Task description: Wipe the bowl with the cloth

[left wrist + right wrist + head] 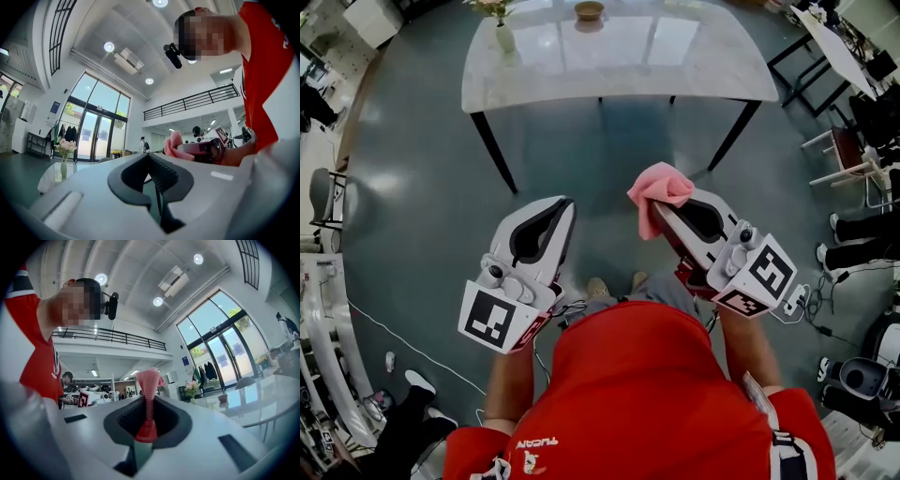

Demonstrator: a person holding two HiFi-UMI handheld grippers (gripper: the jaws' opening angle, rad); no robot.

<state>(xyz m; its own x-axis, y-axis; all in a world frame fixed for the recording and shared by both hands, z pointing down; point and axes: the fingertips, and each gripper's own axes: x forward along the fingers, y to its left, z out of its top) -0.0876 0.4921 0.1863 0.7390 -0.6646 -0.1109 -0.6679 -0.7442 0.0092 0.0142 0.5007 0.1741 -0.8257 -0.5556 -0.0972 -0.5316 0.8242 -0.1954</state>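
Note:
A small brown bowl [589, 11] stands at the far side of the white table [703, 70]; it also shows in the right gripper view as a small bowl [223, 398] on the tabletop. My right gripper [661, 208] is shut on a pink cloth [659, 187], which bunches up above the jaw tips. In the right gripper view the cloth [149, 379] is pinched between the closed jaws of that gripper [149, 401]. My left gripper [565, 204] is shut with nothing in it; its own view shows the jaws of this gripper [150, 157] pressed together. Both are held in front of the table, short of its near edge.
A white vase with flowers [503, 33] stands on the table's left part. Black table legs [495, 150] slope down to the grey floor. Chairs and seated people are at the right [853, 159]. A desk [839, 47] is at the upper right.

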